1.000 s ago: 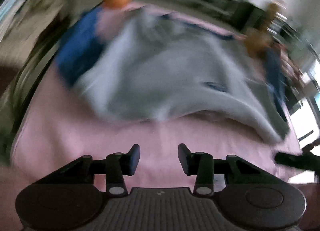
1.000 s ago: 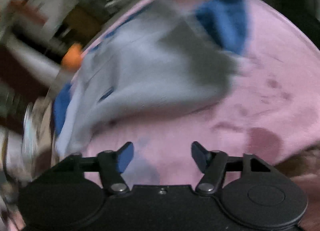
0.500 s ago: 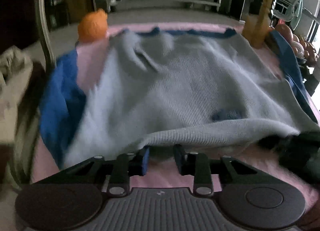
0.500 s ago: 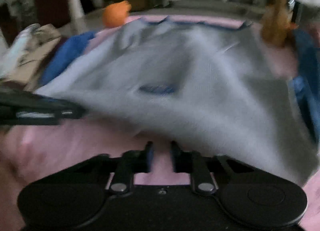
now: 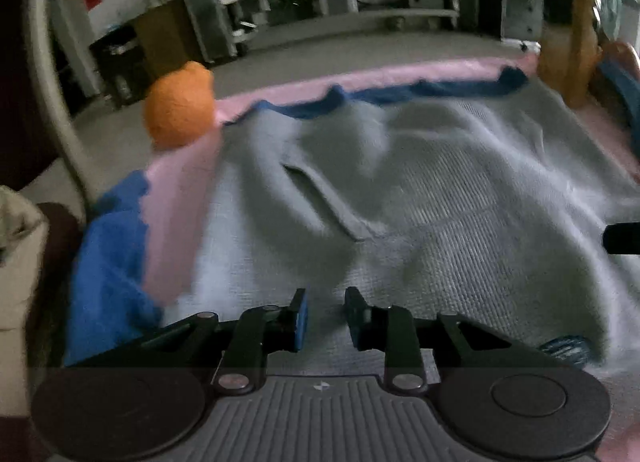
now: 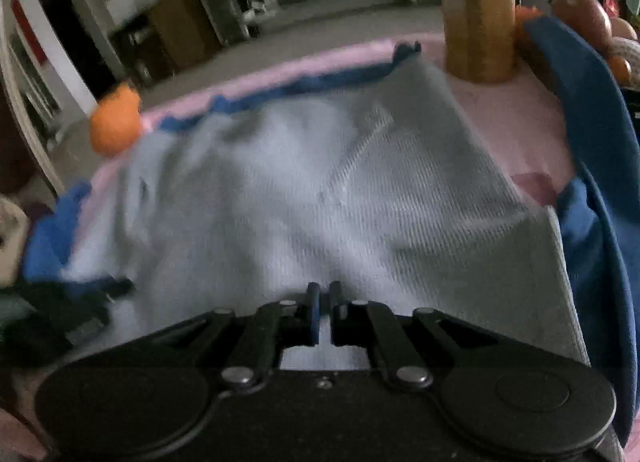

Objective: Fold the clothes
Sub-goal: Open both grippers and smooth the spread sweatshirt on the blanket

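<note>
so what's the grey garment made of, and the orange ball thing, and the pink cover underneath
Grey garment: looks like ribbed knit, matte, probably cotton or wool blend; fine parallel ridges show.
Orange ball: fuzzy, matte surface, possibly felt or plush; blur leaves it open.
Pink cover: soft matte fabric, maybe fleece or towelling; no weave is visible.

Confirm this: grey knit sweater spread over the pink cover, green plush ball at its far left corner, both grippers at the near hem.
One detail is wrong: the plush ball is orange, not green, as the left wrist view shows. The rest stands: the grey knit sweater lies over the pink cover, with the left gripper and right gripper at its near hem.
</note>
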Demonstrator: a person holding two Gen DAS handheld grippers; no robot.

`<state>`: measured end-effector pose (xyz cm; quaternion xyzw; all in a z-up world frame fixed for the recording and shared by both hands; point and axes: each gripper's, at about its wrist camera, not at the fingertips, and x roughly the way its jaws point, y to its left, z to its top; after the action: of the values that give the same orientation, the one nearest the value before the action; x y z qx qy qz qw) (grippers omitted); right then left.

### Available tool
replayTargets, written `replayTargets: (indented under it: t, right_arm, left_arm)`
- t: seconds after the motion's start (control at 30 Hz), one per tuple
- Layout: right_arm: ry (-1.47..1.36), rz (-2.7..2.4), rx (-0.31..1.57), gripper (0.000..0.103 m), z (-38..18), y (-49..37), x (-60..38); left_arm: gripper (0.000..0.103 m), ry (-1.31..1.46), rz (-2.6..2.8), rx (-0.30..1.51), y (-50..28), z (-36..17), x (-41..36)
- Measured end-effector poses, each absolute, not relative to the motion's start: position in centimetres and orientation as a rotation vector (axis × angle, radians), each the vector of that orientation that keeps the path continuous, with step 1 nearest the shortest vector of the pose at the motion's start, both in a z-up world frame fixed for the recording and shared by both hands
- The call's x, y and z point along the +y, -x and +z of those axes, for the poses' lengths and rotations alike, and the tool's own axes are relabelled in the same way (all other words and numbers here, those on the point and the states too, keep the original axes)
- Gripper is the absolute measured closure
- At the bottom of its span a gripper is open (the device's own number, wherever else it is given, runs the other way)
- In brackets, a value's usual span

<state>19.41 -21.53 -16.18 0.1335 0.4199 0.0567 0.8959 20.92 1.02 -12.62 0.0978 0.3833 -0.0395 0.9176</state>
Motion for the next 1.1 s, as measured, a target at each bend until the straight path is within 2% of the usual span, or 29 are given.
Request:
replayTargets:
  t: [0.03,0.1,0.2,0.23,0.4,0.5,0.6,0.67,0.7,0.73,0.77,0.9,1.0,1.1]
  right_arm:
    - [-0.259,0.151,0.846,0.094,-15.2,-18.3,-21.3]
    - [-0.22,0.219,0.797,0.089,-13.2,-16.1,-20.8]
    - [-0.217,0.314,0.789,0.074,-11.8,-12.6,-20.1]
    - [-0.22,0.342,0.798,0.072,-11.8,-11.5,-19.9]
    - [-0.237,0.326,0.923,0.072,-14.7,-7.8,-20.8]
    - [-0.217,0.282,0.979,0.072,-16.3,-7.2,-21.3]
    - [-0.203,0.219,1.002,0.072,-17.0,-7.3,-22.1]
    - [-0.188,0.159,1.028,0.072,-17.7,-7.7,-22.4]
    - [-0.167,0.125,1.038,0.077,-18.0,-8.0,-22.5]
    - [-0.155,0.108,1.034,0.078,-18.0,-8.2,-22.5]
    - [-0.145,0.093,1.028,0.078,-18.0,-8.4,-22.6]
    - [-0.153,0.001,0.941,0.086,-17.3,-10.2,-22.9]
    - [-0.189,-0.003,0.903,0.087,-15.7,-12.8,-23.2]
    - [-0.183,-0.003,0.898,0.087,-14.8,-16.0,-23.1]
  left_arm:
    - [0.069,-0.175,-0.09,0.757,-19.8,-11.2,1.6]
    - [0.064,-0.118,-0.119,0.701,-17.1,-8.4,2.9]
    - [0.063,-0.05,-0.191,0.703,-12.2,-7.3,4.6]
    - [0.063,-0.04,-0.225,0.735,-11.0,-8.0,4.8]
    - [0.069,-0.073,-0.308,0.919,-7.9,-13.0,3.8]
    - [0.061,-0.173,-0.28,0.938,-8.1,-14.8,2.2]
    - [0.058,-0.228,-0.244,0.957,-8.7,-16.0,1.4]
    - [0.051,-0.239,-0.228,0.955,-9.4,-16.3,1.1]
    - [0.05,-0.24,-0.218,0.947,-9.8,-16.3,1.0]
    - [0.05,-0.241,-0.209,0.939,-10.3,-16.3,0.9]
    - [0.052,-0.243,-0.199,0.931,-10.8,-16.3,0.8]
    - [0.083,-0.229,-0.21,0.88,-12.8,-15.0,0.7]
    - [0.088,-0.268,-0.204,0.804,-14.4,-13.3,-0.1]
    - [0.088,-0.319,-0.205,0.761,-16.9,-12.1,-1.0]
